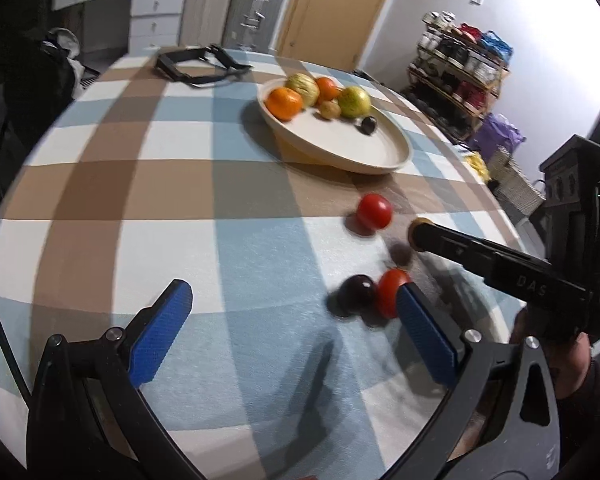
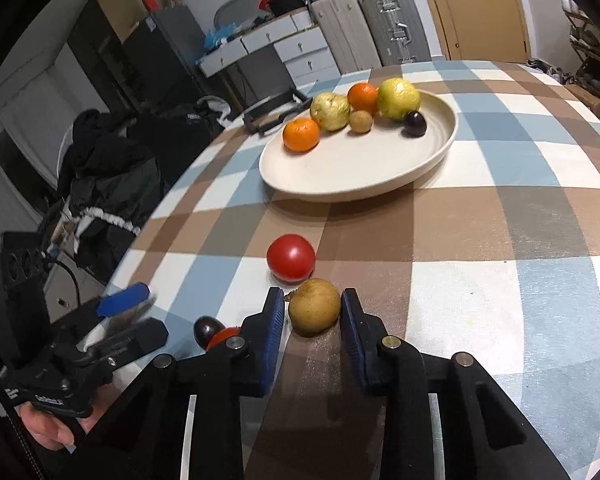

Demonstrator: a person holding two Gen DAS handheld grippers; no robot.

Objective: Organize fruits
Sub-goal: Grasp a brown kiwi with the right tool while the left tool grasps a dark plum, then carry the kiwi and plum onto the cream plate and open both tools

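Note:
A cream plate (image 1: 384, 152) (image 2: 340, 176) holds two oranges, two yellow-green fruits, a small brown fruit and a dark plum. On the checked cloth lie a red tomato (image 1: 375, 211) (image 2: 291, 258), a dark plum (image 1: 356, 290) (image 2: 208, 330) and a second red tomato (image 1: 392, 292) (image 2: 224, 336). My left gripper (image 1: 292, 304) is open and empty, its right finger beside the second tomato. My right gripper (image 2: 310, 312) has a small brown fruit (image 2: 314, 306) between its fingers, with small gaps on both sides. It also shows in the left wrist view (image 1: 420, 234).
A black frame-like object (image 1: 200, 66) (image 2: 272, 114) lies at the table's far side. Suitcases, drawers and a door stand behind the table. A shelf of jars (image 1: 460, 68) stands to the right. A chair with dark clothes (image 2: 108, 184) is beside the table.

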